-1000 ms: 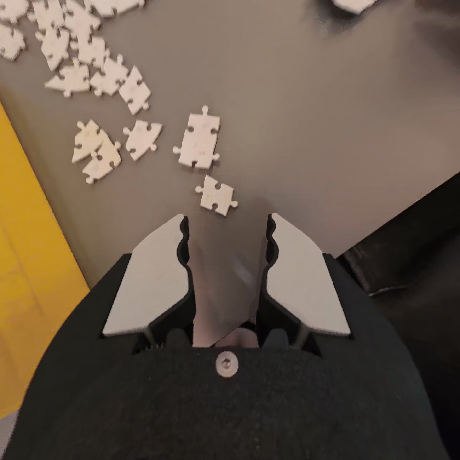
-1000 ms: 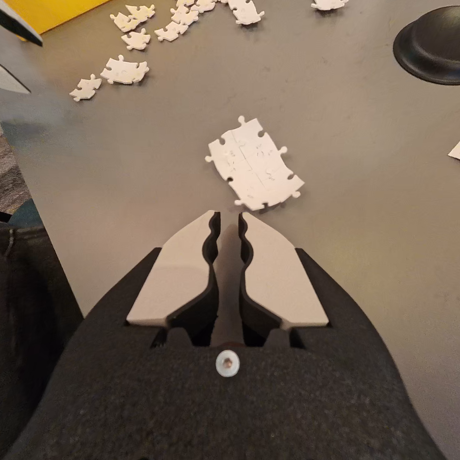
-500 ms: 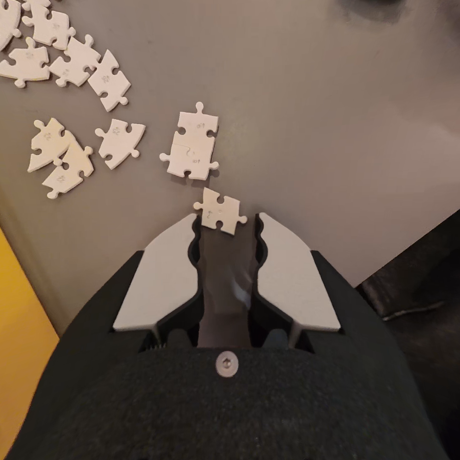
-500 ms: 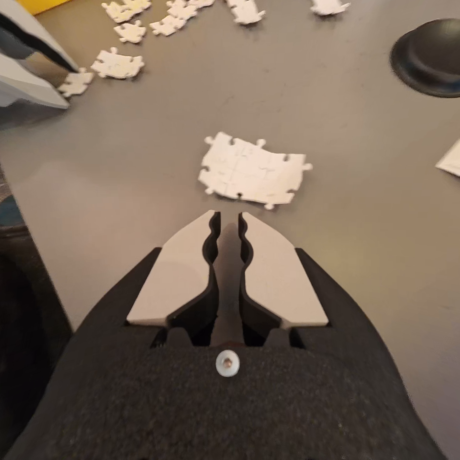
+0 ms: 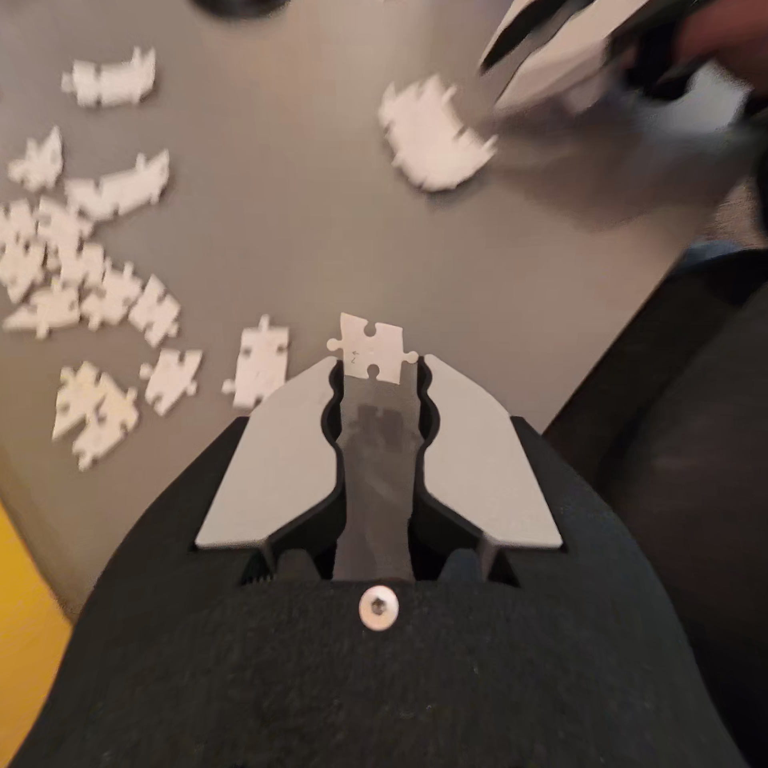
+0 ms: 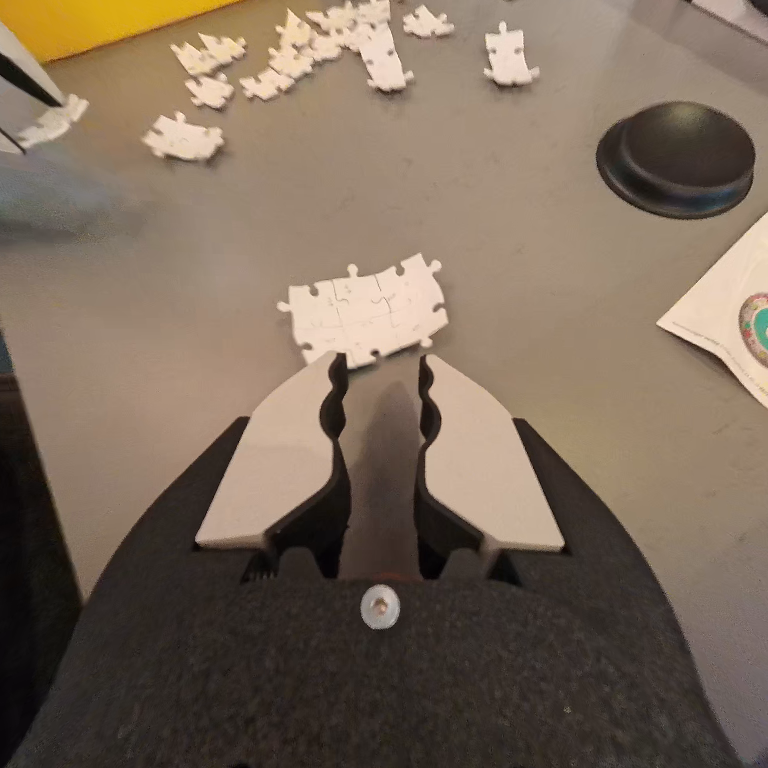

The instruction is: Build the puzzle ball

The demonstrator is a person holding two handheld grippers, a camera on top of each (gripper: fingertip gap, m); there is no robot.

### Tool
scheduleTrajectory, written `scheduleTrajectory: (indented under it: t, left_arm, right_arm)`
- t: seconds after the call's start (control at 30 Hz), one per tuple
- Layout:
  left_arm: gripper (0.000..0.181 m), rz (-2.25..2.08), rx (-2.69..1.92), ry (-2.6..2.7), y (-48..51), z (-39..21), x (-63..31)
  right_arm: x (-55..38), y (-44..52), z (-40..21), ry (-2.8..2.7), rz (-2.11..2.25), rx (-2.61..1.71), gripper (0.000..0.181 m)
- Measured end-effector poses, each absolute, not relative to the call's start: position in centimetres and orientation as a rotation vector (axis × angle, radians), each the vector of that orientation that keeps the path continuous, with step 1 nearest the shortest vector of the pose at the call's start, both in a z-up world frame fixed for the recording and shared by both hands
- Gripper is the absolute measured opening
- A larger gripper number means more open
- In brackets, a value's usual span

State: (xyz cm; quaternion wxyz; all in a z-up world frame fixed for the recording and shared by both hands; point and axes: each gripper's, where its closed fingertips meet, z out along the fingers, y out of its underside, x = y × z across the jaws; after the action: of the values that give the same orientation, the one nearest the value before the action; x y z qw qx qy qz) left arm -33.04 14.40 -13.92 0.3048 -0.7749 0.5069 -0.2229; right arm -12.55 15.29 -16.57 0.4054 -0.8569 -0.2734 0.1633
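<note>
The left claw (image 5: 377,362) grips a single white puzzle piece (image 5: 371,351) between its fingertips, lifted clear of the grey counter (image 5: 291,166); the piece juts forward from the tips, its knobs sticking out to either side. Just left of the tips a two-piece section (image 5: 261,365) lies flat on the counter, and past it a loose scatter of white pieces (image 5: 95,291) spreads toward the left edge, blurred. Farther off to the right sits the joined panel (image 5: 432,137) of several pieces, also blurred, with the right claw (image 5: 494,79) hovering close beside it.

In its own view the right claw (image 6: 382,362) stands partly open and holds nothing. The joined panel (image 6: 365,309) lies flat just ahead of its tips, the left fingertip (image 6: 328,361) overlapping the panel's near edge; whether it touches cannot be told. To the right a printed sheet (image 6: 715,316) with a coloured round picture rests at the counter's edge. Beyond it sits a black domed disc (image 6: 675,160). At far left the other claw shows at the frame edge. A yellow surface (image 6: 104,20) borders the counter at the far left.
</note>
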Motion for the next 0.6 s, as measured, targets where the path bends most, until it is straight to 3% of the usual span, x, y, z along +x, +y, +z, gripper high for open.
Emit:
scheduleTrajectory:
  t: [0.03,0.3,0.43,0.6]
  left_arm:
    - [0.033,-0.651,-1.991,1.372,14.1,-12.6,-31.7]
    - [0.033,-0.688,-1.570,1.738,11.9,-10.1,-22.7]
    - [0.033,-0.554,-1.420,1.838,11.8,-11.2,-19.9]
    - [0.033,-0.451,-1.348,1.845,12.0,-11.8,-17.9]
  right_arm:
    - [-13.2,15.0,-15.8,-0.700,0.449,-2.132,0.028]
    - [-20.1,10.4,-10.9,-0.743,1.069,-1.914,0.025]
    - [-19.5,10.7,-10.6,-0.643,1.146,-1.937,0.022]
    - [-17.7,11.4,-11.3,-0.519,1.170,-2.010,0.005]
